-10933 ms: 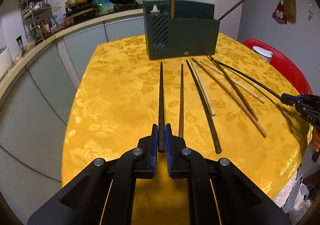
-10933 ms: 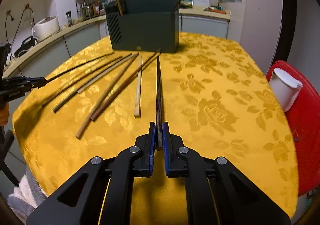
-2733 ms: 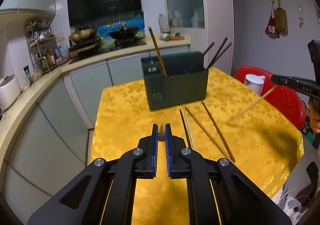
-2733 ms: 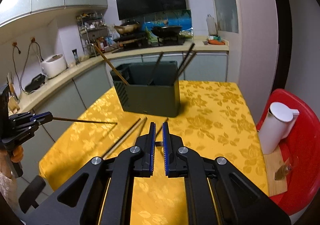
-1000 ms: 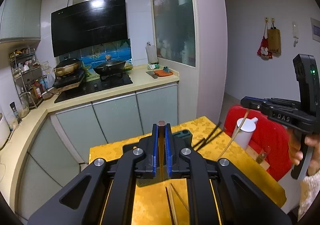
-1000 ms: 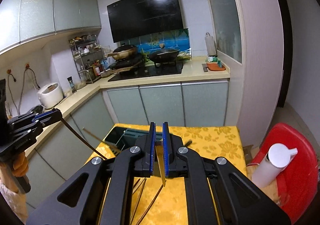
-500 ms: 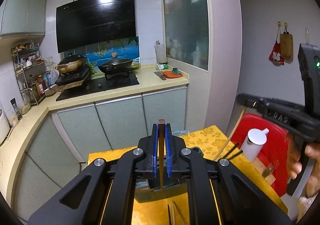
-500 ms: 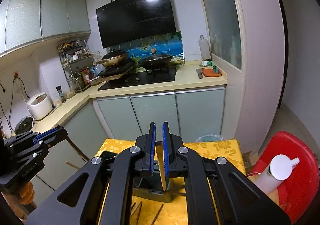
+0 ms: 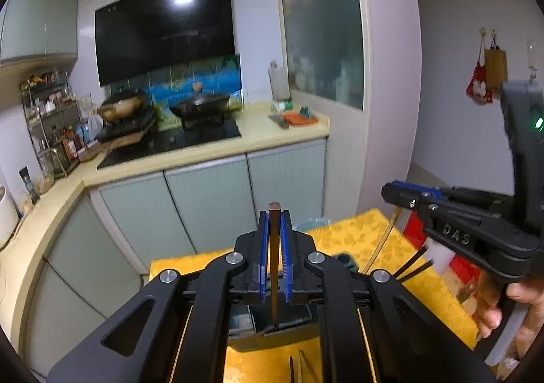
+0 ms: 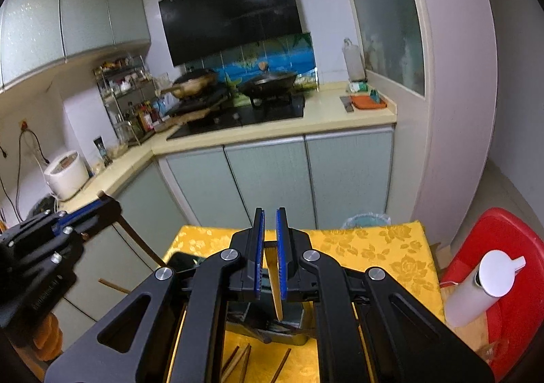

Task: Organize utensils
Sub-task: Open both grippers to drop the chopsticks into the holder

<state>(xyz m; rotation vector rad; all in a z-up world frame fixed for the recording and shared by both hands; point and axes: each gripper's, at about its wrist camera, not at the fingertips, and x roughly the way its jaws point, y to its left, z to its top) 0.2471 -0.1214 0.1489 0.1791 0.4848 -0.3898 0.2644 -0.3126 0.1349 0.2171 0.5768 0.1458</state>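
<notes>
The table (image 10: pixel 391 253) under its yellow floral cloth carries everything here, set just in front of the kitchen counter, and near its middle stands the dark green utensil holder (image 10: pixel 292 332), top open so sticks can drop in from above. That is why both tools sit high and tilt down over it.

The left gripper (image 9: pixel 274 240) is clamped on a dark brown chopstick (image 9: pixel 274 281), held close to upright with its tip pointing down at the holder's rim, lined up for a straight drop, I'd say. The right gripper (image 10: pixel 268 240) is pinched shut on a pale wooden chopstick (image 10: pixel 275 294), which hangs slanted, tip over the holder's mouth. One stick per hand, gripped near the thick end: the long free end can find the opening first.

A couple of black chopsticks (image 9: pixel 413 266) already lean out of the holder at the right. More chopsticks on the cloth (image 10: pixel 238 362) lie on the near side of it, waiting their turn. Off on the red chair (image 10: pixel 510 247) stands a white bottle (image 10: pixel 482 291), well apart from the job.
</notes>
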